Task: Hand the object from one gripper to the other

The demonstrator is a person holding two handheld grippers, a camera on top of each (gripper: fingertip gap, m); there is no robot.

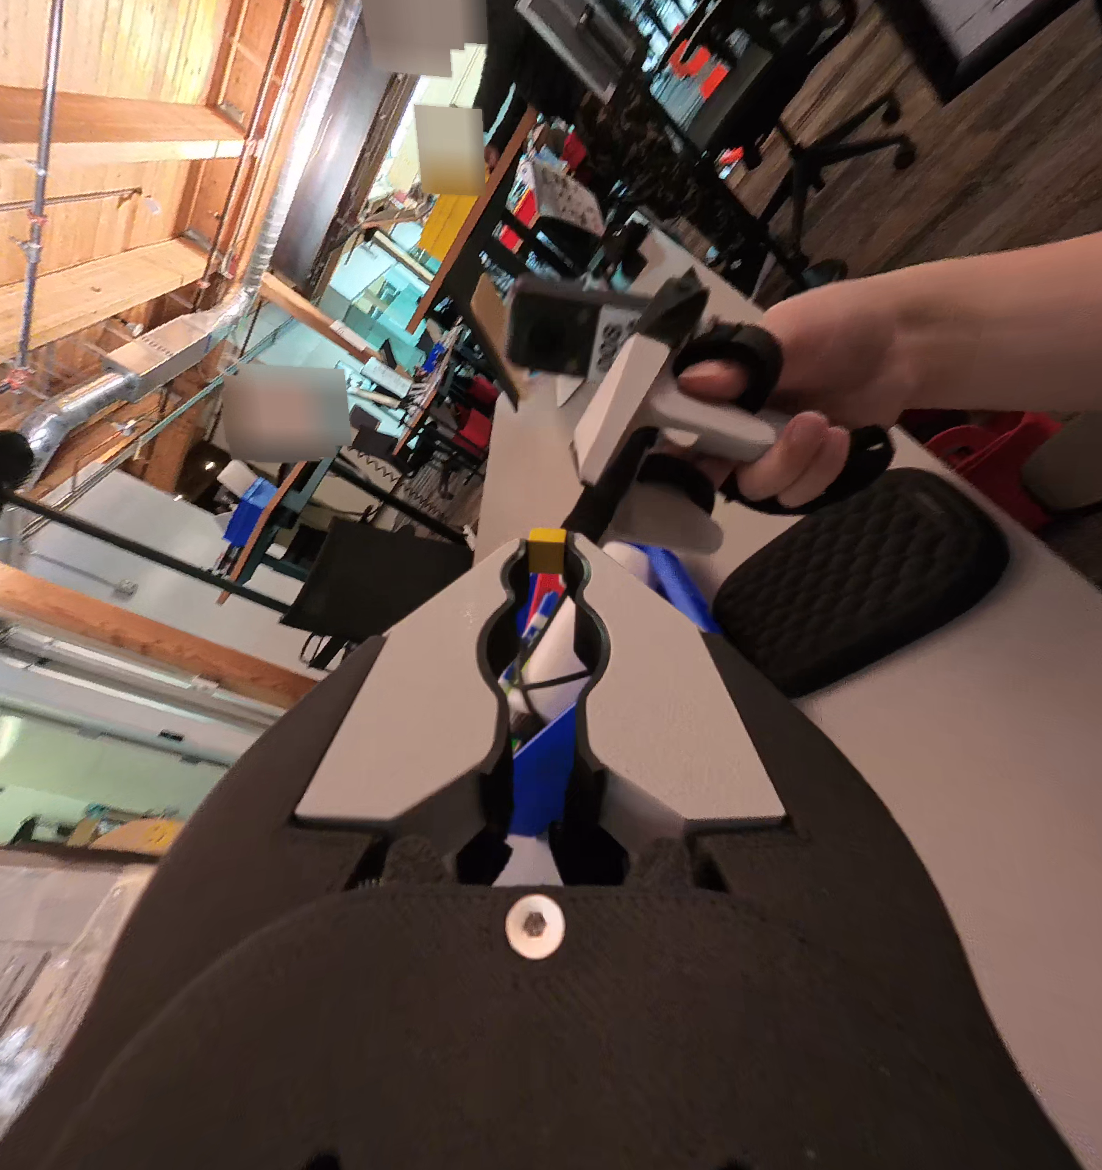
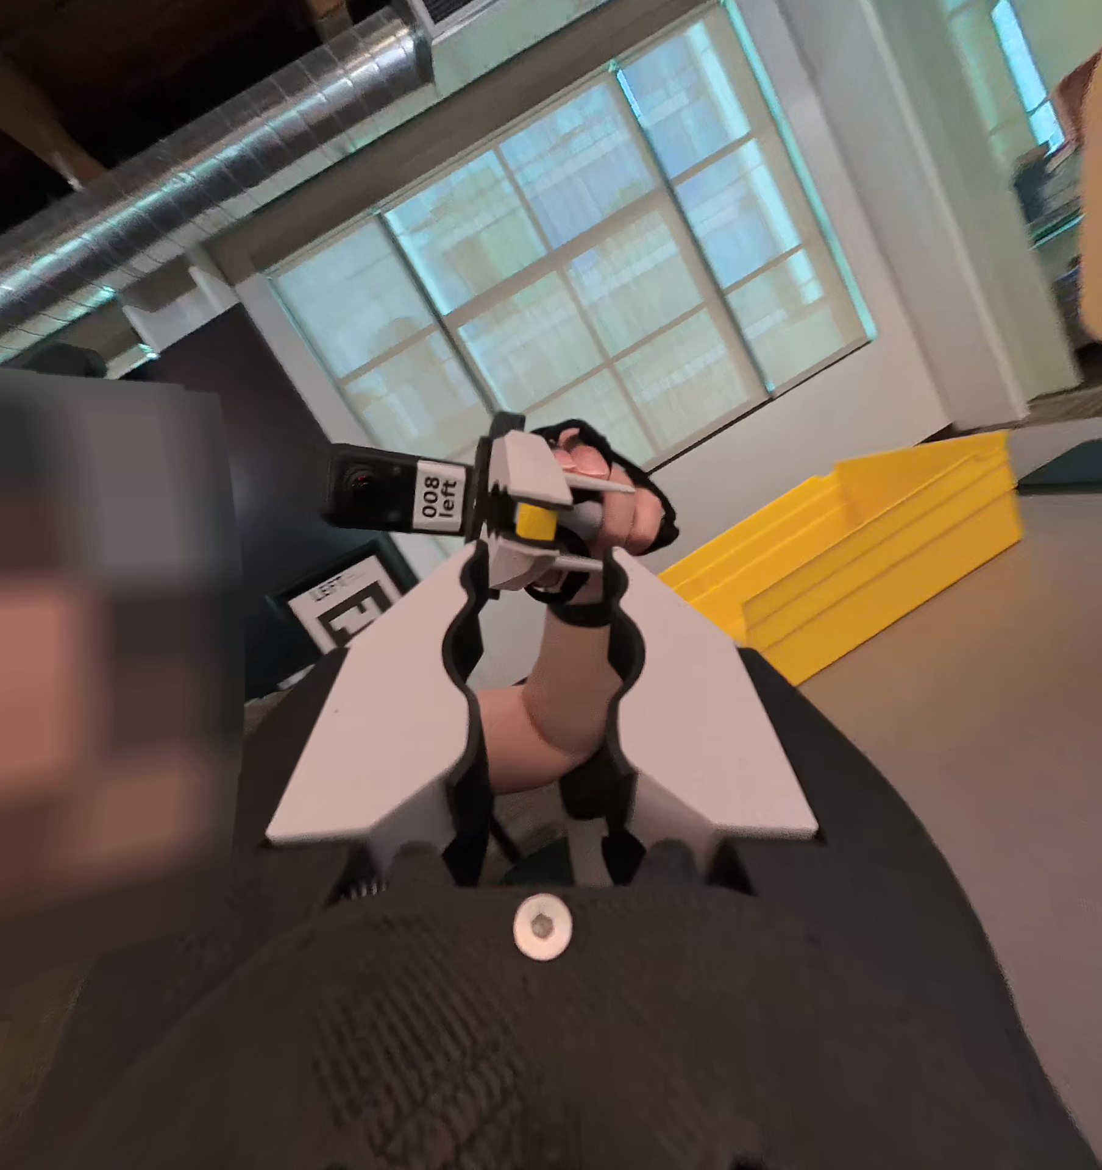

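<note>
- Left gripper [image 1: 547, 552]: fingers nearly together, pinching a small yellow block [image 1: 546, 549] at the very tips, at 12 o'clock from the gripper body in the left wrist view.
- The right wrist view shows the same grip from outside: block [image 2: 534, 523] sits between the two grey fingers of the left gripper [image 2: 523, 523], held by a hand [image 2: 624, 506].
- Right gripper [image 2: 545, 563]: fingers spread apart, nothing between them. Its tips lie just under the left gripper's tips and the block; contact cannot be judged.
- In the left wrist view the right gripper [image 1: 605, 525] shows at 1 o'clock, held by a hand [image 1: 808, 386]; its tips are hidden behind the left fingers.
- Blue bin [image 1: 669, 582] with markers lies just beyond the left gripper tips, at 1 o'clock.
- Black quilted pad [image 1: 852, 582] rests on the white table [image 1: 979, 791] at 2 o'clock.
- Yellow bins [image 2: 852, 563], stacked, sit on a grey surface at 2 o'clock in the right wrist view.
- Window [image 2: 567, 266] at 12 o'clock, far; metal duct [image 2: 187, 171] at 10 o'clock.
</note>
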